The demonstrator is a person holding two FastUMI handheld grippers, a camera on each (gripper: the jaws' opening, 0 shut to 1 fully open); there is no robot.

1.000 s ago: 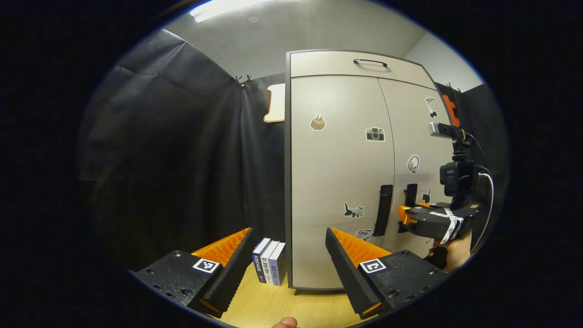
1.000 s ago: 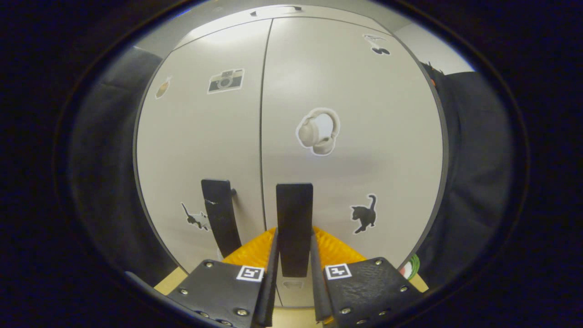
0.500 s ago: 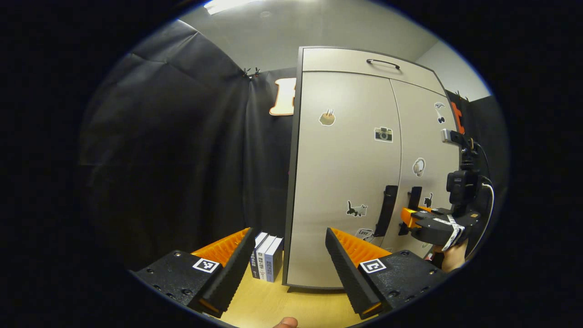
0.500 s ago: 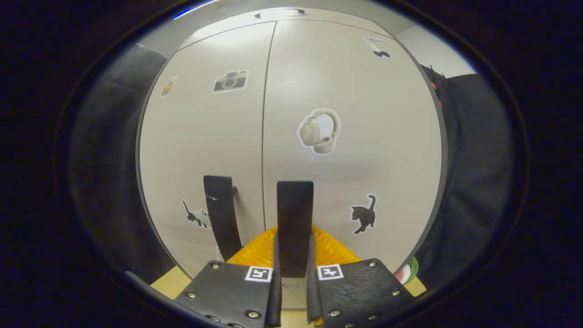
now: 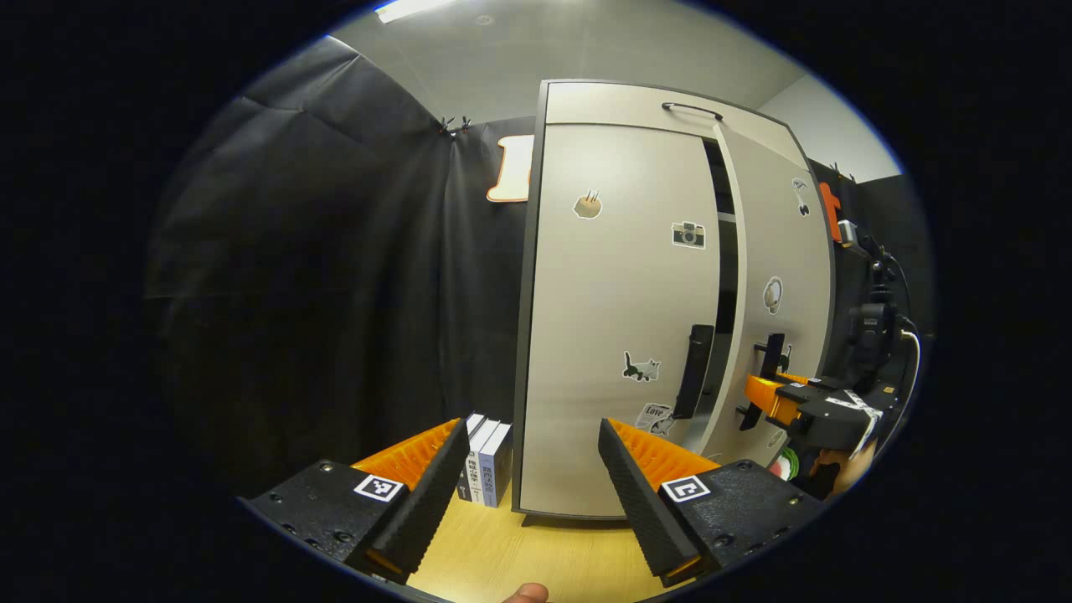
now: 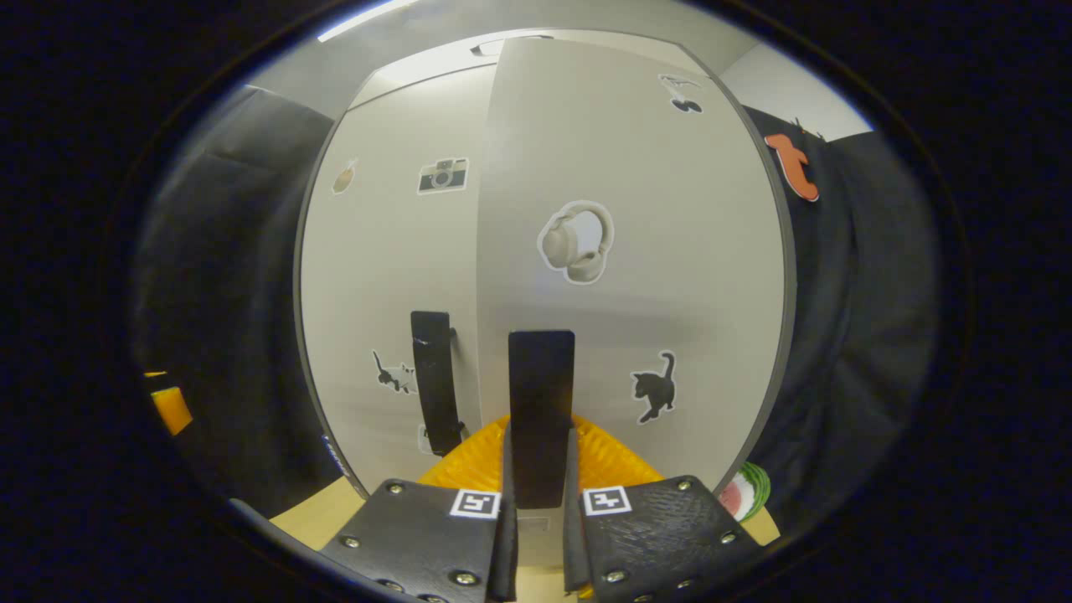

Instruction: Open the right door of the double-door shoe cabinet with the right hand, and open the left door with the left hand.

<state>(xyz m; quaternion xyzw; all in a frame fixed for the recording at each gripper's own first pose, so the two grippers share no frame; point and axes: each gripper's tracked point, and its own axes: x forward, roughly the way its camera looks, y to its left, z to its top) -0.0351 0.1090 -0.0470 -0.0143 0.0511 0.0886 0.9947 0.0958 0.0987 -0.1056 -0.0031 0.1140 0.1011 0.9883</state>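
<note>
The beige shoe cabinet (image 5: 620,293) stands on a wooden floor. Its right door (image 6: 636,251) is swung partly out, leaving a dark gap (image 5: 725,251) beside the left door (image 5: 615,335), which lies flush. My right gripper (image 6: 540,511) is shut on the right door's black handle (image 6: 541,402); the left gripper view has it at the far right (image 5: 775,402), held by a hand. The left door's black handle (image 5: 693,370) hangs free. My left gripper (image 5: 528,477) is open, well short of the cabinet, with nothing between its fingers.
Three books (image 5: 486,461) stand on the floor against the cabinet's left side. Black cloth walls close in on both sides. A drawer with a black handle (image 5: 692,109) tops the cabinet. A green-and-red object (image 6: 745,494) lies by the cabinet's right foot.
The right door has swung outward with my right gripper shut on its handle, opening a dark gap between the doors. My left gripper stays open and has hardly shifted.
</note>
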